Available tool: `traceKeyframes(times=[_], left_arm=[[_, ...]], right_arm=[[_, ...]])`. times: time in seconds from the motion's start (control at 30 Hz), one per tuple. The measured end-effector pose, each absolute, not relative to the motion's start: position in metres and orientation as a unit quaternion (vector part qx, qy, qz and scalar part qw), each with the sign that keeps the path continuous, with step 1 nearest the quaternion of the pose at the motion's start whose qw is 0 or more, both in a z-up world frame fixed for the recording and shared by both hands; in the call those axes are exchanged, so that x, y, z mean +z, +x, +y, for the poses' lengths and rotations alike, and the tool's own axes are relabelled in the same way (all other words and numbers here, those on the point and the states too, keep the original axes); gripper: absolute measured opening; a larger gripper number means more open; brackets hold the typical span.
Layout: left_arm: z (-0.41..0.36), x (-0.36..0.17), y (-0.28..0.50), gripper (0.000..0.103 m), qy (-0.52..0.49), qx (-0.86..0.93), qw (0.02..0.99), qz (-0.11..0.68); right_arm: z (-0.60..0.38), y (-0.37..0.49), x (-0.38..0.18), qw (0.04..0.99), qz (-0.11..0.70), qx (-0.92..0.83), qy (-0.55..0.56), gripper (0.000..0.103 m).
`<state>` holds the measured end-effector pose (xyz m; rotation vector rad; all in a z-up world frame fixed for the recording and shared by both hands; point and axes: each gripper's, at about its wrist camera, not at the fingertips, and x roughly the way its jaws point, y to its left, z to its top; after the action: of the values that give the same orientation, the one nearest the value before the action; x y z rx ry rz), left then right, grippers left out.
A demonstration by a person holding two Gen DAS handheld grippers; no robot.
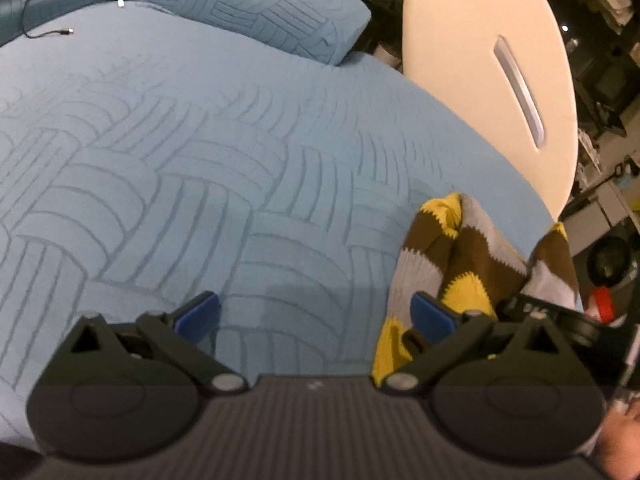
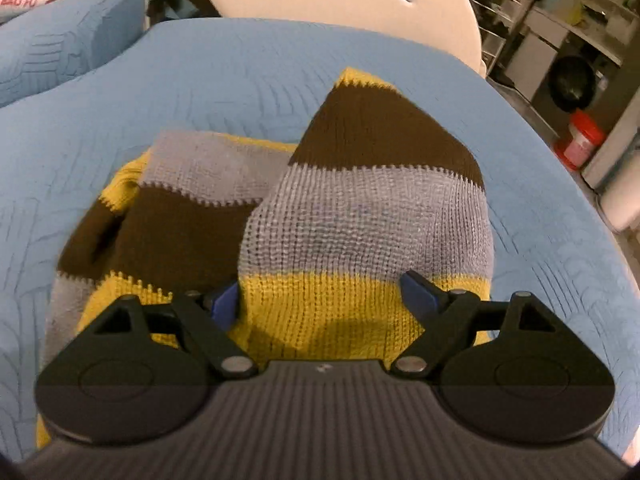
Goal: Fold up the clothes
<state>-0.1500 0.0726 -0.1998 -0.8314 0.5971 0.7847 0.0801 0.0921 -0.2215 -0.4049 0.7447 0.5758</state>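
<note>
Sweater (image 2: 340,216) lies bunched on the bed (image 2: 200,80), under the right hand-held gripper (image 2: 320,300), jaws apart astride a yellow band, not pinching. Left hand-held gripper (image 1: 316,316) open, empty. Folding barely begun.

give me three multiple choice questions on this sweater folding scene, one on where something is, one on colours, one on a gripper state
1. Where does the striped sweater lie?
A. on the blue quilted cover
B. on a bare floor
C. in a basket

2. Which colours are its stripes?
A. red, white, black
B. yellow, brown, grey
C. green, pink

3. How does the left gripper stand?
A. shut on the sweater
B. shut on a pillow
C. open, only the cover between its fingers

Answers:
1 A, since blue quilting surrounds the knit on all sides in the right wrist view.
2 B, as yellow, brown and grey bands show in both views.
3 C, because its blue pads sit far apart over bare cover, with the sweater off to the side.
</note>
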Motion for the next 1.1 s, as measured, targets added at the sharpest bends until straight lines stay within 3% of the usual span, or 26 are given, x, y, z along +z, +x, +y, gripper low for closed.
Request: traceKeyframes(times=[0.03, 0.1, 0.17, 0.23, 0.3, 0.53, 0.67, 0.73, 0.8, 0.87, 0.93, 1.1], left_arm=[[0.072, -0.202, -0.147, 0.103, -0.383, 0.367, 0.799, 0.283], [0.071, -0.202, -0.142, 0.103, -0.376, 0.364, 0.802, 0.287], [0.072, -0.201, -0.141, 0.103, -0.38, 0.358, 0.804, 0.284], [0.076, -0.2, -0.144, 0.103, -0.396, 0.352, 0.803, 0.275], [0.081, -0.2, -0.149, 0.103, -0.415, 0.351, 0.797, 0.263], [0.086, -0.199, -0.158, 0.103, -0.436, 0.363, 0.787, 0.242], [0.084, -0.197, -0.158, 0.102, -0.43, 0.368, 0.788, 0.241], [0.083, -0.198, -0.153, 0.093, -0.418, 0.377, 0.784, 0.262], [0.078, -0.198, -0.144, 0.093, -0.39, 0.385, 0.785, 0.287], [0.074, -0.197, -0.14, 0.097, -0.374, 0.377, 0.797, 0.288], [0.077, -0.197, -0.145, 0.102, -0.396, 0.368, 0.796, 0.273], [0.079, -0.198, -0.147, 0.103, -0.41, 0.369, 0.791, 0.267]], right_arm=[[0.088, 0.081, -0.219, 0.867, 0.355, 0.291, -0.193, 0.056], [0.08, 0.083, -0.214, 0.857, 0.352, 0.325, -0.191, 0.031], [0.071, 0.086, -0.206, 0.85, 0.348, 0.353, -0.177, 0.024], [0.059, 0.087, -0.194, 0.848, 0.347, 0.377, -0.136, 0.024], [0.049, 0.085, -0.186, 0.842, 0.349, 0.4, -0.093, 0.015], [0.068, 0.032, -0.161, 0.802, 0.342, 0.488, -0.047, 0.015], [0.083, 0.0, -0.173, 0.77, 0.347, 0.533, -0.052, 0.015], [0.09, -0.003, -0.184, 0.756, 0.363, 0.54, -0.062, 0.016], [0.098, 0.005, -0.203, 0.742, 0.404, 0.532, -0.062, 0.025], [0.095, 0.024, -0.216, 0.73, 0.45, 0.513, -0.032, 0.047], [0.081, 0.037, -0.221, 0.718, 0.483, 0.501, 0.01, 0.053], [0.033, 0.059, -0.185, 0.702, 0.454, 0.531, 0.136, 0.079]])
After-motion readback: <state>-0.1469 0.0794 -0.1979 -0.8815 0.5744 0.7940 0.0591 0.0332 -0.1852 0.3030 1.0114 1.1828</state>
